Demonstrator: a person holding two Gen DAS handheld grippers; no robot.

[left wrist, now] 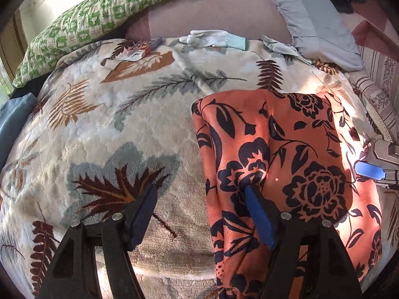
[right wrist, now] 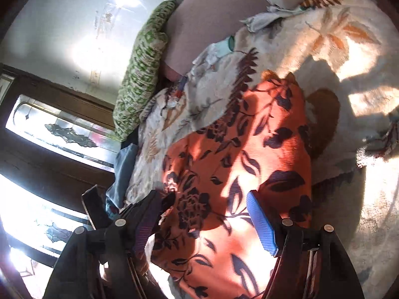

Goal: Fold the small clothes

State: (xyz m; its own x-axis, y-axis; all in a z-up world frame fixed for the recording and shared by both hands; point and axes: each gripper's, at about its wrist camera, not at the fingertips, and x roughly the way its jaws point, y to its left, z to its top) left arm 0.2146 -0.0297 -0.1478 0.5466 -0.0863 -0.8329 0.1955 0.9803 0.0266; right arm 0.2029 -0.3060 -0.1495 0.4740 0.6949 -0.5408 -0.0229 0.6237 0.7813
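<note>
An orange garment with dark flowers [left wrist: 286,154] lies folded on a cream blanket with a leaf print [left wrist: 112,129]. My left gripper [left wrist: 199,188] is open and straddles the garment's left edge. Its right finger [left wrist: 256,211] is on the orange cloth and its left finger [left wrist: 147,206] is over the blanket. In the right wrist view the garment [right wrist: 237,149] fills the middle, partly sunlit. My right gripper [right wrist: 203,194] hovers open over it, with cloth below the gap and neither pad pressing. In the left wrist view the right gripper's blue pad [left wrist: 369,169] shows by the garment's right edge.
At the back left is a green checked pillow [left wrist: 99,17]. A pair of pale gloves [left wrist: 212,38] and a small packet [left wrist: 139,49] lie on the blanket's far edge. There is a grey pillow [left wrist: 321,32] at the back right, blue cloth [left wrist: 12,124] at the left, and a window [right wrist: 57,129] beyond the bed.
</note>
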